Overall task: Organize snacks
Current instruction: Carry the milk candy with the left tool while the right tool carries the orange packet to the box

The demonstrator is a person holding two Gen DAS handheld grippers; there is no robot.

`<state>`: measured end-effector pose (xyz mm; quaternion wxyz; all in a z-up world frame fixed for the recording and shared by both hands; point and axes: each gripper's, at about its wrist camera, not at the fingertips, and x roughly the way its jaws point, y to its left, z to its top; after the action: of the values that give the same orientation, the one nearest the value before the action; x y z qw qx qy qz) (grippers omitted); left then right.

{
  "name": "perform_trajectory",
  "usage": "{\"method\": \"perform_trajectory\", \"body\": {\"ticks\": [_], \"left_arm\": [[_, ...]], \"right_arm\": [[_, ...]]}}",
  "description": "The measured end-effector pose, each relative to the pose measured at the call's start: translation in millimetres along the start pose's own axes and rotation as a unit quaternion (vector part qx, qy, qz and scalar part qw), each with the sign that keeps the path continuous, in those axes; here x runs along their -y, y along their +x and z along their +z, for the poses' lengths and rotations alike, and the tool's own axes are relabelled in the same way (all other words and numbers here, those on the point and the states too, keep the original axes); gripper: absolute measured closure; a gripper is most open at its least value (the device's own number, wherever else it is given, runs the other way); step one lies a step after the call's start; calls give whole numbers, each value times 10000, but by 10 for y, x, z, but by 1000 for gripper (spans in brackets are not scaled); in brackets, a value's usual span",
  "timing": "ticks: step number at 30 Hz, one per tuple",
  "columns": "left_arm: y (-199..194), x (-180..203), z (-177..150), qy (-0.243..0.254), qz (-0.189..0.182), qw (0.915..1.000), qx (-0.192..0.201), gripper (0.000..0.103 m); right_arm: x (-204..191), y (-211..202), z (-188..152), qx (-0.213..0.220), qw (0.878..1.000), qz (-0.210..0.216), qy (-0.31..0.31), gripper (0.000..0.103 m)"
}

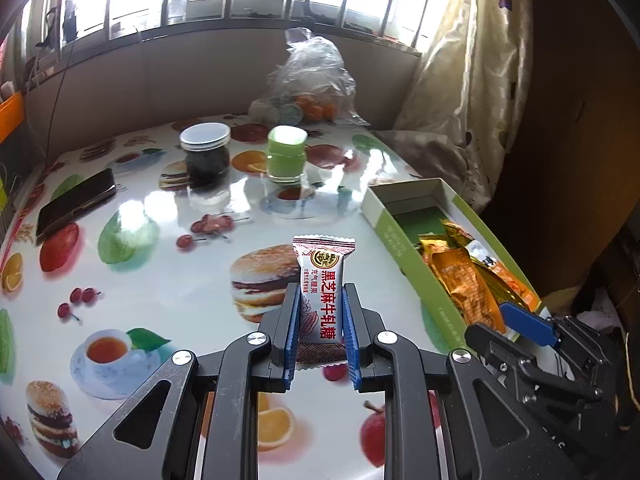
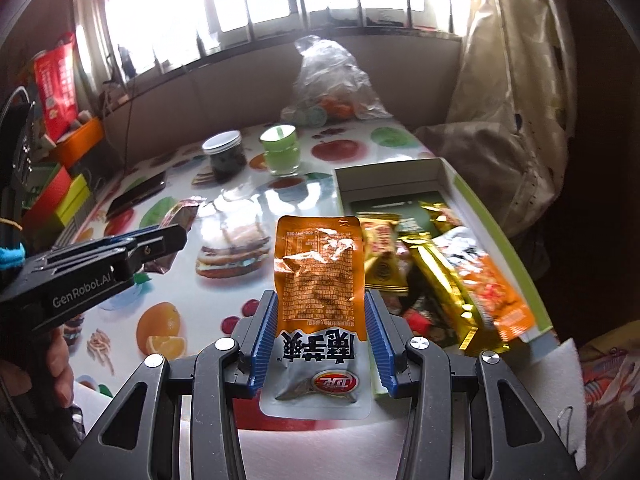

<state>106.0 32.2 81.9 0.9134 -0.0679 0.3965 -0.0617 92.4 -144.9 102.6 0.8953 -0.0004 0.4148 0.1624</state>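
Note:
My left gripper (image 1: 321, 300) is shut on a white and maroon nougat candy pack (image 1: 322, 288) and holds it above the fruit-print table. My right gripper (image 2: 320, 304) is shut on an orange and silver snack pouch (image 2: 318, 280), held just left of a green-sided open box (image 2: 500, 216). The box holds several orange and gold snack packs (image 2: 452, 272). In the left wrist view the box (image 1: 396, 240) lies to the right, with the right gripper's blue pad (image 1: 524, 322) over its near end. The left gripper also shows at the left of the right wrist view (image 2: 160, 236).
A dark jar with a white lid (image 1: 205, 152), a green cup (image 1: 286, 154), a black phone (image 1: 74, 202) and a clear plastic bag of goods (image 1: 312, 80) stand on the far part of the table. A curtain (image 1: 472, 80) hangs at the right.

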Motion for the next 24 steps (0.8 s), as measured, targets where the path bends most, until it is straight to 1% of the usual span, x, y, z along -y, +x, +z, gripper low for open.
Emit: {"method": "perform_trajectory", "body": {"ticks": [13,24], "left_arm": [[150,445,13,283,-238,9992,-136,82],[346,719,90,475,-467,9974,-279,82]], "right_arm": [[431,-100,-48,39,9991,-267,339,61],[764,-93,-30,35,9968,-562,559,61]]}}
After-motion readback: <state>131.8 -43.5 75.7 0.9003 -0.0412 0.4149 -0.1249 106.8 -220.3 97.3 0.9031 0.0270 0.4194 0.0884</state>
